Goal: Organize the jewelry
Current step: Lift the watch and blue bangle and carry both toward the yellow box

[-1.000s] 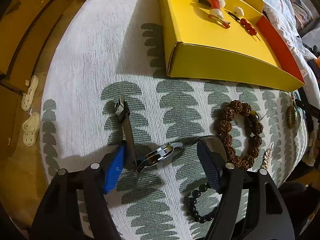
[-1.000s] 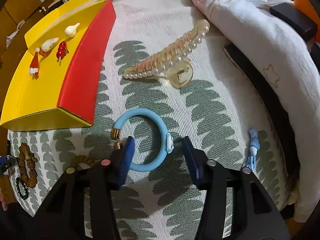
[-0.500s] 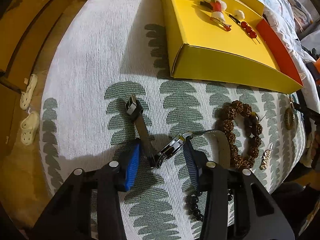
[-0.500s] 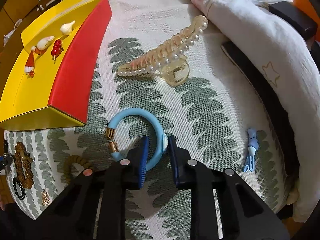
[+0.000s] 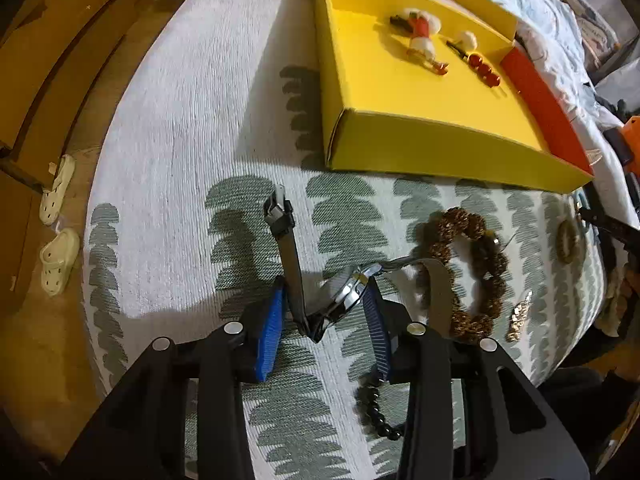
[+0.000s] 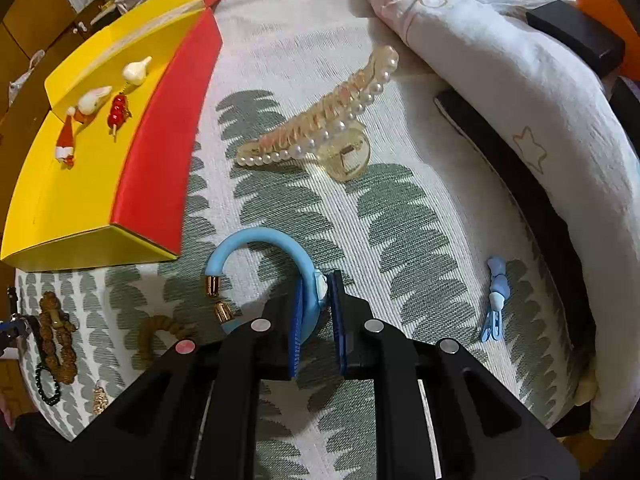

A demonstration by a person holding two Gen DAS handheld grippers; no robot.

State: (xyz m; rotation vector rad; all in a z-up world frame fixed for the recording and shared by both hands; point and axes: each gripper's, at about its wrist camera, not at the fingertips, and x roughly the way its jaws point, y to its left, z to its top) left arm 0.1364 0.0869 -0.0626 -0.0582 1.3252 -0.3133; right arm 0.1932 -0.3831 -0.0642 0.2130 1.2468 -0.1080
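In the left wrist view a wristwatch (image 5: 346, 296) with a grey strap and a buckle (image 5: 279, 211) sits between the jaws of my left gripper (image 5: 325, 292). The jaws are closing, and the blue pads press on the strap and the shiny case. In the right wrist view my right gripper (image 6: 318, 284) is shut on a light blue open bangle (image 6: 260, 238) with gold end caps. The yellow box (image 5: 400, 148), also seen from the right wrist (image 6: 80, 208), holds small hair pins (image 5: 422, 38) and a red bead pin (image 5: 484, 72).
On the leaf-patterned cloth lie a brown bead bracelet (image 5: 464, 272), a black bead bracelet (image 5: 376, 412), a gold pendant (image 5: 518, 316), a pearl hair claw (image 6: 320, 132), a blue clip (image 6: 496, 300) and a brown hair tie (image 6: 156, 336). A quilt (image 6: 500, 60) borders the right. Slippers (image 5: 56, 260) lie on the floor.
The left jaws narrowed from wide open onto the watch, whose strap now stands up off the cloth. The right jaws closed onto the rim of the blue bangle.
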